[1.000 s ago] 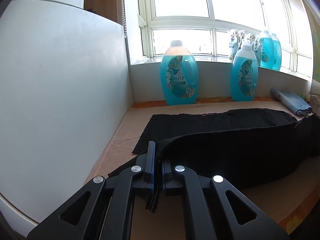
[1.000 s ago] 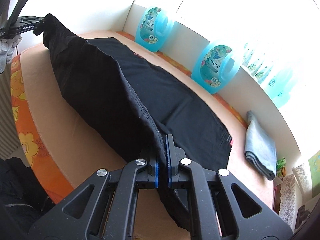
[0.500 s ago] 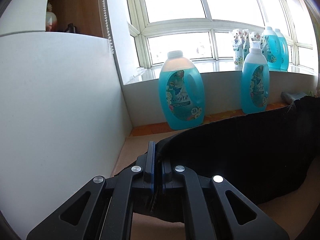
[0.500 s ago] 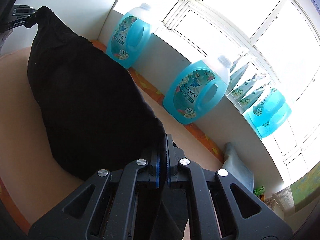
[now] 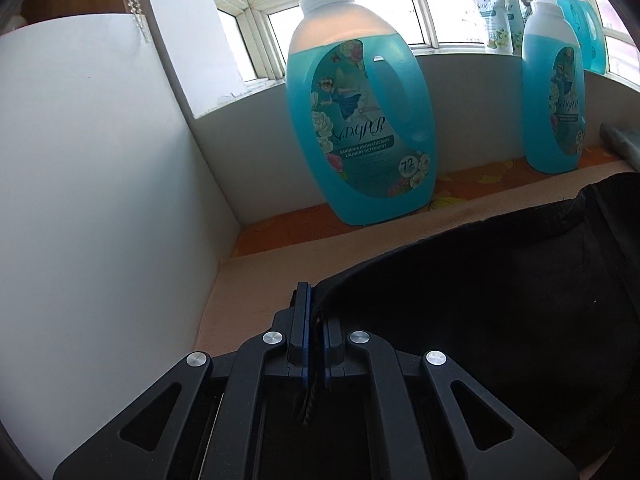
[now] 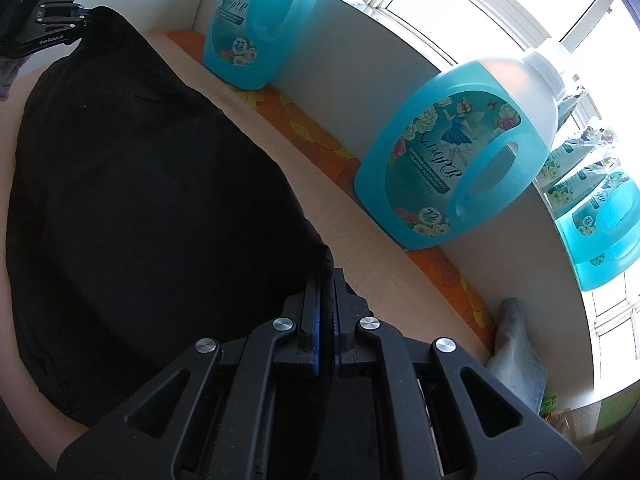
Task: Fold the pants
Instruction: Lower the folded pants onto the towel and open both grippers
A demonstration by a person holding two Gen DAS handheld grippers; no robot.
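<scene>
The jaws of the left gripper [image 5: 316, 320] are pressed together on an edge of the black pants [image 5: 500, 292], and a short dark cord hangs down between them. The jaws of the right gripper [image 6: 326, 312] pinch another edge of the same pants [image 6: 152, 208]. The cloth spreads between the two grippers over the beige desk [image 6: 360, 240], near its back edge. Along this back edge, on an orange flowered strip, stand two blue detergent bottles [image 5: 360, 120], and a folded grey cloth [image 6: 516, 344] lies toward the right end.

Detergent jugs [image 5: 360, 120] (blue), folded towel [image 6: 516, 344]
</scene>
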